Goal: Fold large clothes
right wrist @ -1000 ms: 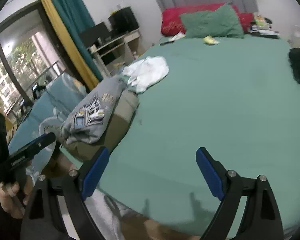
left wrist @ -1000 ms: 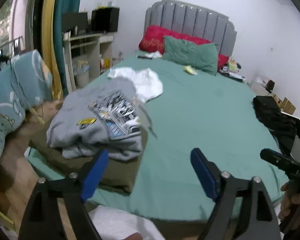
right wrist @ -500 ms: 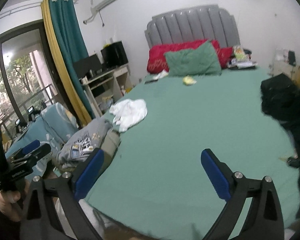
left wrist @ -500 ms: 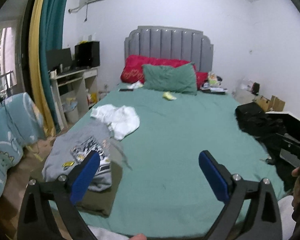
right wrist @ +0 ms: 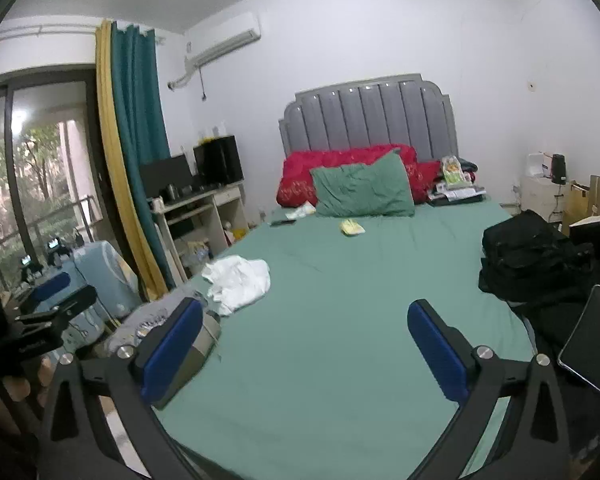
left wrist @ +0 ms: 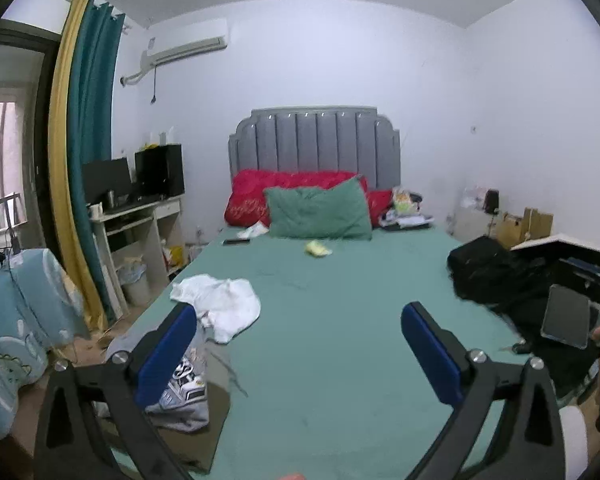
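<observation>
A folded grey printed garment (left wrist: 184, 396) lies on a folded olive one (left wrist: 210, 428) at the near left corner of the green bed (left wrist: 340, 320). A crumpled white garment (left wrist: 224, 300) lies just beyond it, also in the right wrist view (right wrist: 240, 280). A black clothes pile (left wrist: 496, 276) sits at the bed's right edge, also in the right wrist view (right wrist: 536, 260). My left gripper (left wrist: 298, 356) is open and empty above the bed's foot. My right gripper (right wrist: 306, 354) is open and empty beside it. The grey stack (right wrist: 156, 320) shows partly behind the right gripper's left finger.
A green pillow (left wrist: 318, 212) and red pillows (left wrist: 252, 196) lie at the grey headboard. A phone (left wrist: 236, 241) and a yellow item (left wrist: 318, 249) lie on the bed. A tablet (right wrist: 592, 340) leans at the right. A desk (left wrist: 136, 220) and curtains (left wrist: 88, 160) stand left.
Both grippers have lifted and tilted up from the folded stack at the bed's corner, so the whole room now shows. Both stay open and empty.
</observation>
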`<control>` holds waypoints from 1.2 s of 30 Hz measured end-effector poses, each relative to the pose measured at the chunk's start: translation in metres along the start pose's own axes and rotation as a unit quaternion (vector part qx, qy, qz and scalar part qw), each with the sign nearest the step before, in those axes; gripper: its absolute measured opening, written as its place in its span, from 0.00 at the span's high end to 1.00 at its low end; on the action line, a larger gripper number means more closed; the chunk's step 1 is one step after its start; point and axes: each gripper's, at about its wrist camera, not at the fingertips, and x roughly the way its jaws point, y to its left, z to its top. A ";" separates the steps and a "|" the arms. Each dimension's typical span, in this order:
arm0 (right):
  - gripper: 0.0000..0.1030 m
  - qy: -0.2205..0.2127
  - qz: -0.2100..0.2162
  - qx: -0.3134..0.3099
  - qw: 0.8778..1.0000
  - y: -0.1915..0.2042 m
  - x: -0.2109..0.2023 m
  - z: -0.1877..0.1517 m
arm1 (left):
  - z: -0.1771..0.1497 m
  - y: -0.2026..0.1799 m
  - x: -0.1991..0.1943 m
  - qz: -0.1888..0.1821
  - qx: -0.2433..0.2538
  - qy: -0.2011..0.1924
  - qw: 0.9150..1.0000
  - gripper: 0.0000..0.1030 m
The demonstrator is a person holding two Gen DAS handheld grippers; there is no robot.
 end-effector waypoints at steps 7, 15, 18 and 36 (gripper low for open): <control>0.01 -0.017 0.003 -0.009 1.000 0.016 -0.014 0.005 | 0.006 0.008 -0.012 -0.003 -0.024 -0.032 0.999 0.00; 0.01 0.003 0.025 -0.017 1.000 0.035 0.010 0.001 | -0.006 0.023 -0.007 -0.013 -0.035 -0.020 0.999 0.00; 0.01 0.012 0.029 -0.025 0.999 0.045 0.020 -0.004 | -0.010 0.031 -0.002 -0.015 -0.050 -0.010 0.999 0.00; 0.01 0.035 0.040 -0.038 0.998 0.061 0.044 -0.018 | -0.022 0.050 -0.002 -0.013 -0.081 -0.006 0.997 0.00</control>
